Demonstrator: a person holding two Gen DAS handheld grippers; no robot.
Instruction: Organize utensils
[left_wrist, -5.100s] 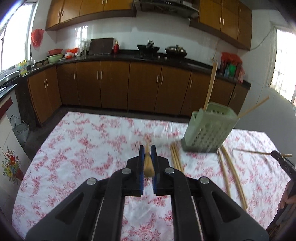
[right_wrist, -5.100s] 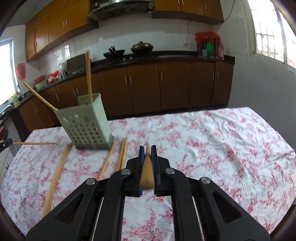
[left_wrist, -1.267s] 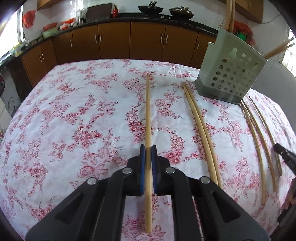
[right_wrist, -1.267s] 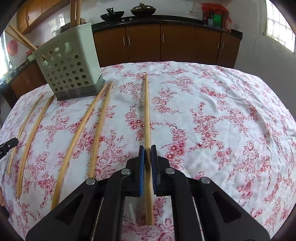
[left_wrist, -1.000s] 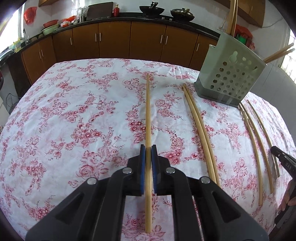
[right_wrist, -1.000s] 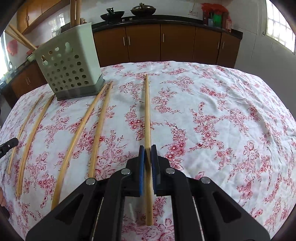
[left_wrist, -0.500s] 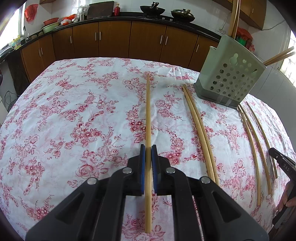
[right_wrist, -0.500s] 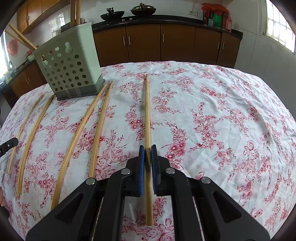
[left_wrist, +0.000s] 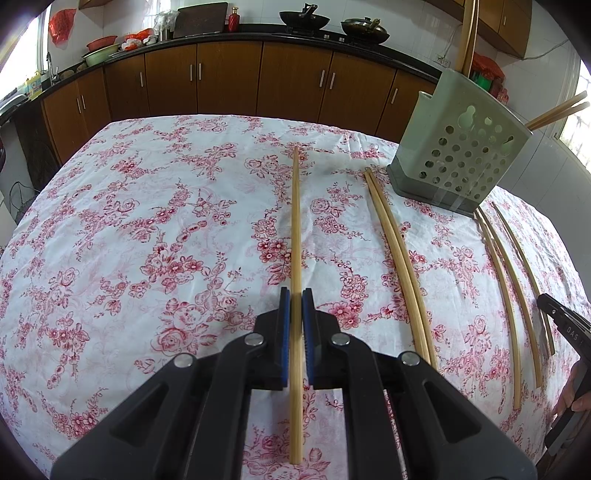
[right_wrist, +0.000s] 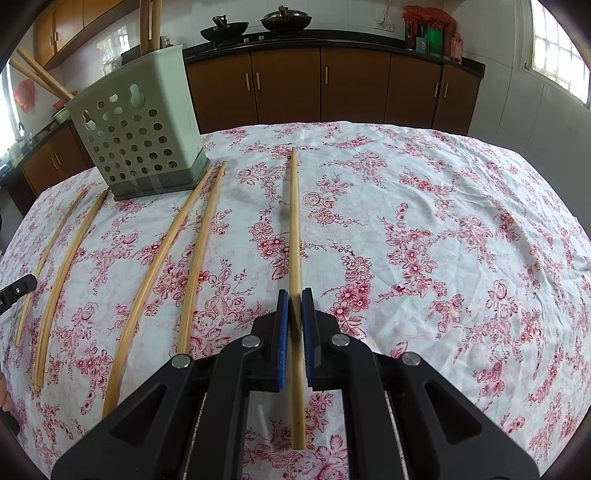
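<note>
While each gripper pinches one chopstick between its blue pads, the left gripper (left_wrist: 296, 306) holds its stick (left_wrist: 295, 229) pointing straight away over the floral cloth (left_wrist: 147, 221), and the right gripper (right_wrist: 294, 306) clamps its own chopstick (right_wrist: 294, 221) likewise. Loose chopsticks (right_wrist: 199, 251) lie on the cloth between them. Farther off stands the green holder (right_wrist: 140, 129), more sticks rising from it. Cabinets (left_wrist: 229, 81) line the far wall.

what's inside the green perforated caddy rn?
Chopsticks stand in the green caddy, and two more lean out over its far rim. Through the holes only dim shapes show; the caddy's bottom is hidden.
</note>
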